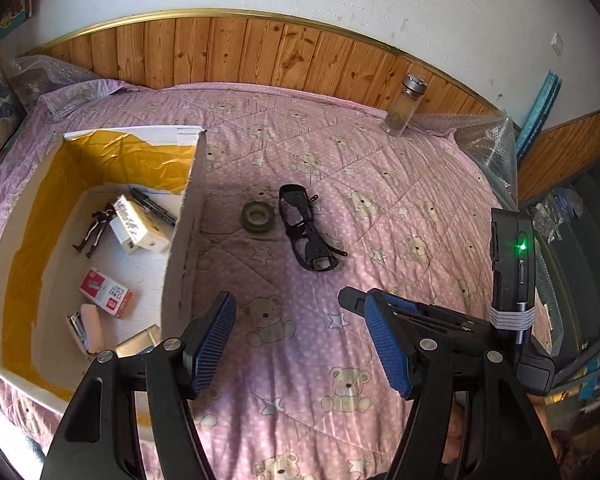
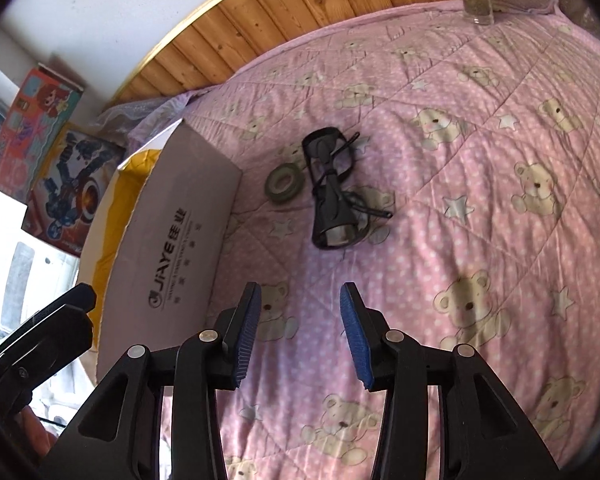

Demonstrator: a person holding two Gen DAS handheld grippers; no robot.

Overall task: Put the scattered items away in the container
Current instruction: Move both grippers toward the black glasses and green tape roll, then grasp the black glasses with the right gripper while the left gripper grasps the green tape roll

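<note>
Black folded plastic glasses [image 1: 306, 228] and dark green tape roll [image 1: 257, 217] lying side by side on pink bear-print quilt [image 1: 400, 208], just right of open white cardboard box [image 1: 184, 224]. Inside box: black marker [image 1: 153, 205], red-and-white small carton [image 1: 107, 293], dark toy figure [image 1: 96, 229]. Left gripper [image 1: 300, 344] over quilt, jaws apart, empty. Right gripper [image 2: 300, 338] likewise spread, holding nothing. Clear glass jar with metal lid [image 1: 403, 105] upright by wooden wall panel.
</note>
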